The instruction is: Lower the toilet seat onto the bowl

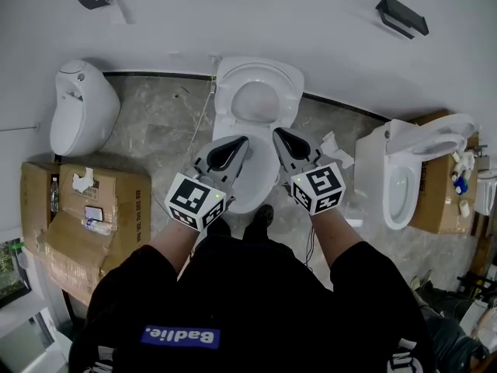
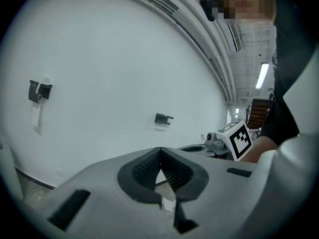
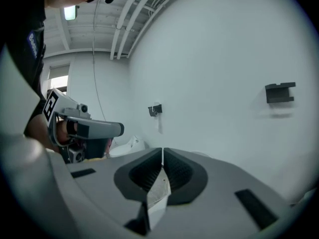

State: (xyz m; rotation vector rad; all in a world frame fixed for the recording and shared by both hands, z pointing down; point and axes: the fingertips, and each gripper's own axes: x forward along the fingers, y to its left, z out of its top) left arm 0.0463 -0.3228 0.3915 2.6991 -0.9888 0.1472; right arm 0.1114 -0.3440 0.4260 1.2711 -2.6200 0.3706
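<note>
Toilet seat (image 1: 286, 103) is standing raised against the white wall (image 1: 233, 14), above its bowl (image 1: 260, 179) on the grey marble floor (image 1: 155, 130). A cardboard box (image 1: 116, 200) is lying at the left beside a white urinal (image 1: 81, 107); a second toilet (image 1: 400, 181) is sitting at the right, seat also up. Both grippers are hovering side by side over the middle bowl, touching nothing, the left gripper (image 1: 237, 144) (image 2: 159, 153) and the right gripper (image 1: 279, 137) (image 3: 162, 153) each pointing toward the wall, fingers pressed together and empty. A black bracket (image 1: 402, 15) is hanging on the wall
</note>
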